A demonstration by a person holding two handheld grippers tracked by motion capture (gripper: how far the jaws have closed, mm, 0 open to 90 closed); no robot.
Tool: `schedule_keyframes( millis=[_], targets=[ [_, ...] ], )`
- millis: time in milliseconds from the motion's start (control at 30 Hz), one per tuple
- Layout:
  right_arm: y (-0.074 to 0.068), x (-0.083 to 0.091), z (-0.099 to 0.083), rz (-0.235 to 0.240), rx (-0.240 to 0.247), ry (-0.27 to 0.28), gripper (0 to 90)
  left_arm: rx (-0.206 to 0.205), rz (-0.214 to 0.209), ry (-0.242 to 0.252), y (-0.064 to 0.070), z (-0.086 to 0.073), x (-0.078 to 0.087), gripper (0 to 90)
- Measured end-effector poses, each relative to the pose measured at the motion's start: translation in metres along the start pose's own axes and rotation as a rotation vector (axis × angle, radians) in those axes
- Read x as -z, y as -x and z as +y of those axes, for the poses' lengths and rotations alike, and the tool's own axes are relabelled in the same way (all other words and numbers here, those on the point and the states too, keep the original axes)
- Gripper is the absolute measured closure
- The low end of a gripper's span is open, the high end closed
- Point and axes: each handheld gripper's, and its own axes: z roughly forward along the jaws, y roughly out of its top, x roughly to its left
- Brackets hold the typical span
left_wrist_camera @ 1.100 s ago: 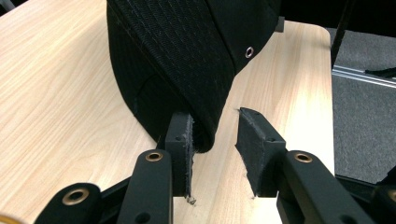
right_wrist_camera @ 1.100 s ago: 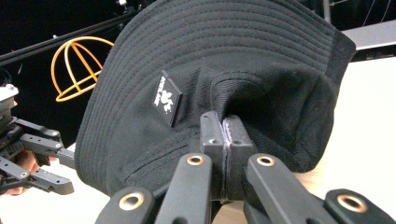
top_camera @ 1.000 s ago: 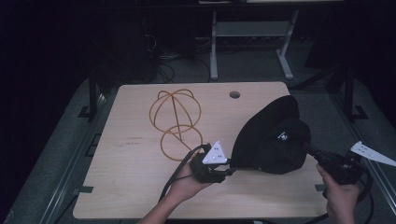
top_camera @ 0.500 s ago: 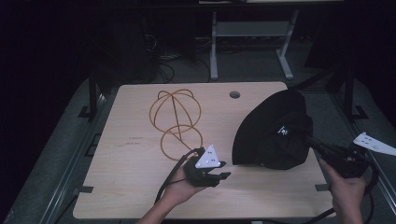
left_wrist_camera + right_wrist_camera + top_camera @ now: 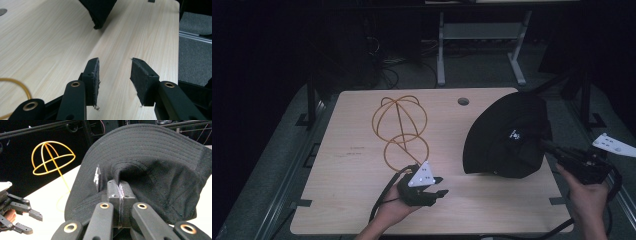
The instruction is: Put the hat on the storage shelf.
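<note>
A black bucket hat [image 5: 507, 135] is tilted up at the right side of the wooden table [image 5: 362, 165], its brim edge resting on the wood. My right gripper [image 5: 548, 146] is shut on the hat's fabric; in the right gripper view the hat [image 5: 150, 167] bunches between the closed jaws of the right gripper [image 5: 120, 192]. An orange wire hat stand [image 5: 399, 122] sits upright at mid-table. My left gripper [image 5: 439, 186] hovers open near the front edge, nothing between its pads [image 5: 92, 77]. The hat's brim [image 5: 100, 12] lies ahead of it.
A round cable hole [image 5: 463, 101] is at the table's back edge. A metal frame [image 5: 477, 45] stands on the dark floor behind. The left gripper's cable [image 5: 384, 197] trails toward the front edge. Bare wood spans the left half.
The left gripper has drawn back from the hat toward the front of the table. The right gripper, still holding the hat, has shifted slightly right, tipping the hat more upright.
</note>
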Motion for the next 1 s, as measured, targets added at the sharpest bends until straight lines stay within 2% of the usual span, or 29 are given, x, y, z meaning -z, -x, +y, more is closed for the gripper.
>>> schedule_keyframes(
  millis=[100, 233, 300, 567, 1000],
  targets=[
    [-0.002, 0.000, 0.005, 0.001, 0.017, -0.007, 89.6, -0.006, 0.008, -0.009, -0.001, -0.005, 0.003, 56.8],
    [-0.004, -0.002, 0.010, 0.002, 0.025, -0.012, 89.6, 0.008, 0.015, -0.006, -0.002, -0.013, 0.006, 56.1],
    [-0.005, -0.003, 0.013, 0.000, 0.033, -0.022, 89.6, -0.004, 0.021, -0.015, -0.003, -0.016, 0.008, 55.5],
    [-0.010, -0.007, 0.023, 0.009, 0.058, -0.038, 89.7, 0.026, 0.032, -0.004, -0.005, -0.028, 0.010, 52.3],
    [-0.020, -0.012, 0.043, 0.032, 0.089, -0.042, 89.7, 0.031, 0.053, 0.014, -0.008, -0.033, 0.016, 47.8]
  ],
)
